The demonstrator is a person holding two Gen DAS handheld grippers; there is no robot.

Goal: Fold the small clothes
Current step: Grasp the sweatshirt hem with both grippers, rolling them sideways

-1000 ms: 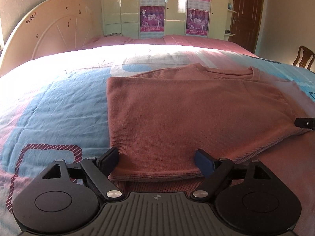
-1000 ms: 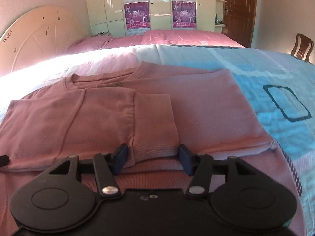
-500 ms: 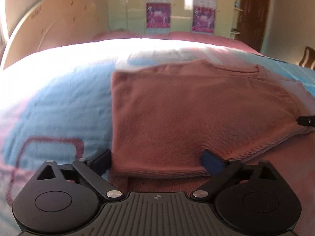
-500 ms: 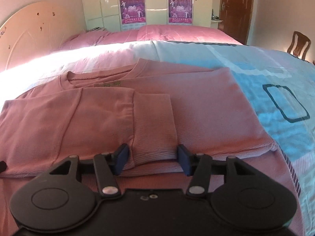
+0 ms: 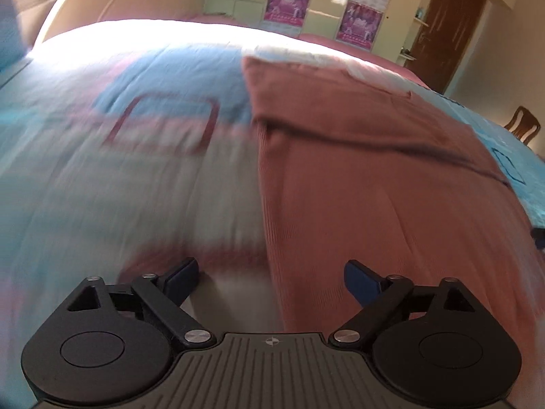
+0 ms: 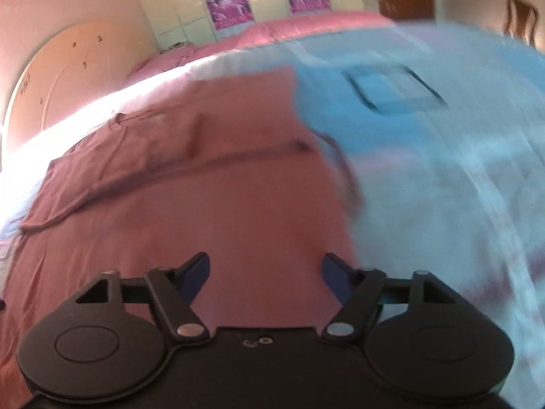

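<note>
A dusty-pink knit sweater [image 5: 374,177] lies flat on the bed with its sleeves folded across the body. In the right wrist view it [image 6: 204,197] fills the left and centre. My left gripper [image 5: 272,277] is open and empty, above the sweater's lower left edge, with the left finger over the bedspread. My right gripper [image 6: 265,272] is open and empty, above the sweater's lower part near its right edge. Both views are motion-blurred.
The bedspread [image 5: 119,170] is blue, white and pink with square outlines. A cream headboard [image 6: 68,68] stands at the left. Wardrobe doors with purple posters [image 5: 286,0], a brown door [image 5: 453,20] and a wooden chair [image 5: 524,126] are at the back.
Both grippers have pulled back from the folded sleeve edges towards the sweater's hem. The left one swung left, the right one swung right. Both stayed open.
</note>
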